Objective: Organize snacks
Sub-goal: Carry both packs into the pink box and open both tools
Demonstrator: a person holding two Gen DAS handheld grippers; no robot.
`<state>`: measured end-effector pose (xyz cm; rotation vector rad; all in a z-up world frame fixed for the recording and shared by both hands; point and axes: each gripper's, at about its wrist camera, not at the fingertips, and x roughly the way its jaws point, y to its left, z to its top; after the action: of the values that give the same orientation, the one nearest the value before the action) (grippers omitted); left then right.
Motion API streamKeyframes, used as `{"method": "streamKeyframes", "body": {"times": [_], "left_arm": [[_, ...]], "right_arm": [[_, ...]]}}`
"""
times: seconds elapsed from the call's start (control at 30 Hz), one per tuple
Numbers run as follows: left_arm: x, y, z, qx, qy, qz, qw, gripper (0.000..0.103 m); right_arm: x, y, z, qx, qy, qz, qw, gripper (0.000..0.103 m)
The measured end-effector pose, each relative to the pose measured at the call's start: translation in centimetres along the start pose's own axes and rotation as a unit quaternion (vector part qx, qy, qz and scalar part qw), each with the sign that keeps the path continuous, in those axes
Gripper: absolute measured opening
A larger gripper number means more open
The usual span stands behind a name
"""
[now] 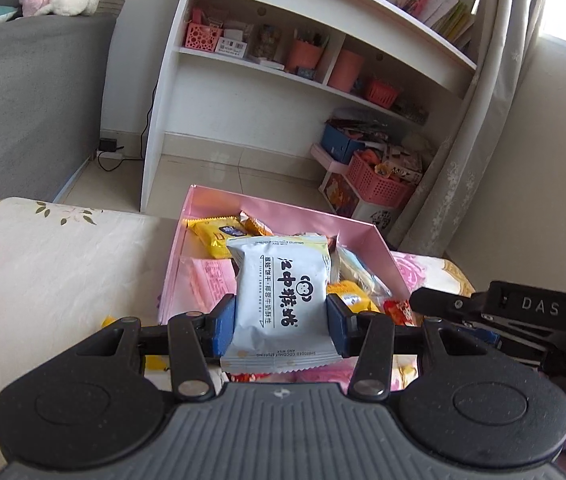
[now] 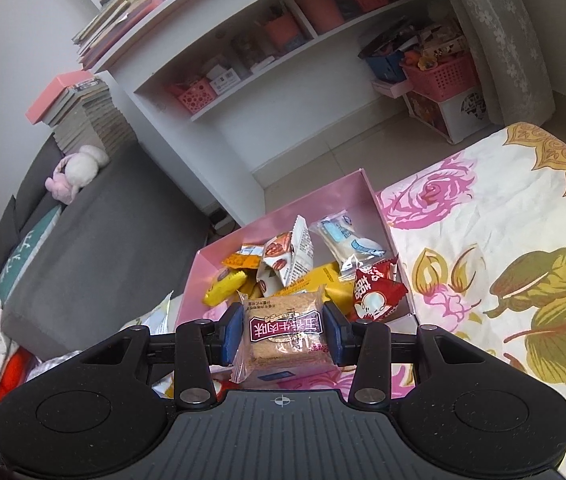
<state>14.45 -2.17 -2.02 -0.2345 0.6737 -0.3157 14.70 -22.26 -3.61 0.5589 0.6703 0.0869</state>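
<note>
1. Your left claw is closed on a pale blue biscuit packet. The blue pads press its two sides, and the packet stands upright just in front of the pink box.
2. Your right claw is closed on a clear-wrapped cracker pack with a purple label. It hangs just before the near edge of the same pink box.
3. The box sits on a flowered cloth; I cannot tell whether a bed or a worktop is under it.
4. I judge that the step in hand is to carry both packets over the box and let them go inside.
5. To do it well, bring each packet over a free part of the box floor before you open the pads. The left side of the box seems less full.
6. Keep the two claws apart, because the right one is already close beside the left in the left view.
7. Release low, so the packet does not bounce out over the wall.
8. Count: two claws, two packets held, one pink box.
9. Inside the box I count about seven loose snacks in the right view, among them a red candy bag, a white folded packet and a yellow packet. Some lie on others, so this count is not sure.
</note>
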Motion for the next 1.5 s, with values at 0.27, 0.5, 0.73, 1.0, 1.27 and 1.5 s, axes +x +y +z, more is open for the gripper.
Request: {"method": "streamKeyframes", "body": {"times": [0.27,0.5,0.73,1.0,1.27,1.5], "left_arm": [[2.0,0.5,0.1,-0.013,-0.010,0.018,0.9997,0.044],[3.0,0.4,-0.3,-0.009,-0.013,0.039,0.9991,0.044],[3.5,0.0,-0.4,0.007,-0.019,0.046,0.9988,0.047],[3.5,0.0,-0.5,0.002,-0.008,0.052,0.9986,0.068],[2.1,-0.1,-0.4,0.005,-0.007,0.056,0.9984,0.076],[0.2,0.2,-0.5,0.009,-0.004,0.065,0.9978,0.079]], "right_arm": [[1.6,-0.3,-0.1,0.007,-0.007,-0.009,1.000,0.042],[2.8,-0.3,-0.3,-0.005,-0.009,-0.027,1.000,0.042],[3.1,-0.7,-0.2,-0.003,-0.016,-0.037,0.999,0.044],[2.6,-0.8,0.1,0.002,-0.020,-0.031,0.999,0.063],[1.3,-0.1,0.0,-0.026,-0.013,-0.031,0.999,0.068],[-0.3,0.6,-0.3,-0.057,-0.006,-0.031,0.998,0.071]]}}
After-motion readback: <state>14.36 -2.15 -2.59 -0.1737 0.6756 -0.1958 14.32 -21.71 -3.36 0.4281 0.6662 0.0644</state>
